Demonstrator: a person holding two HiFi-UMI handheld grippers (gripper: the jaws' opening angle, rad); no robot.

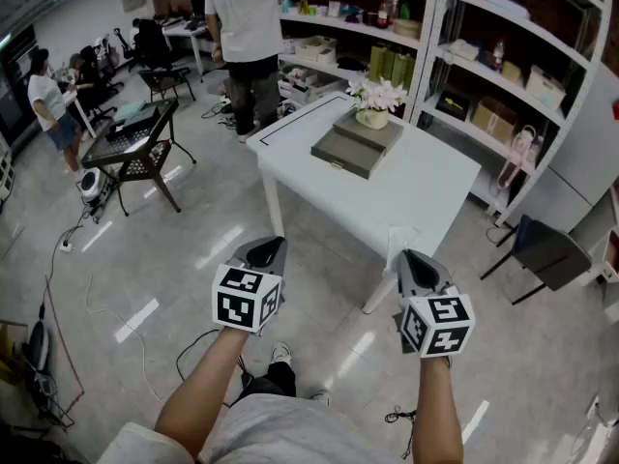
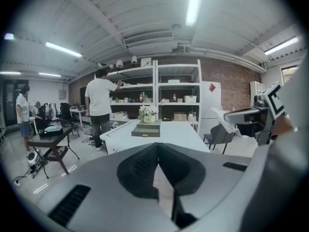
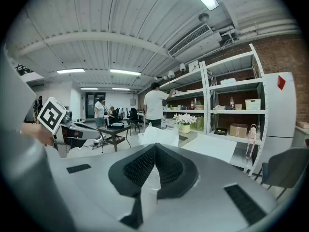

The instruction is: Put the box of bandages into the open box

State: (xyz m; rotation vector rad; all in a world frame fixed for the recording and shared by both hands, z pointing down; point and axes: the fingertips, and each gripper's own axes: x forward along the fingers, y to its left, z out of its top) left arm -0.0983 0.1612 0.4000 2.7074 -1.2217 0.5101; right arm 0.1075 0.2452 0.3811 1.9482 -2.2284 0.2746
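Observation:
A flat grey box lies on the white table, with a second grey slab half on top of it; the left gripper view shows the grey box from afar. I cannot make out a box of bandages. A white crumpled piece sits at the table's near corner. My left gripper hangs over the floor in front of the table, jaws shut and empty. My right gripper is by the table's near corner, also shut on nothing. Both sets of jaws meet at their tips, left gripper and right gripper.
A pot of white flowers stands behind the grey box. A person in a white shirt stands at the shelves beyond the table. A black folding stand is to the left, a dark chair to the right. Cables lie on the floor.

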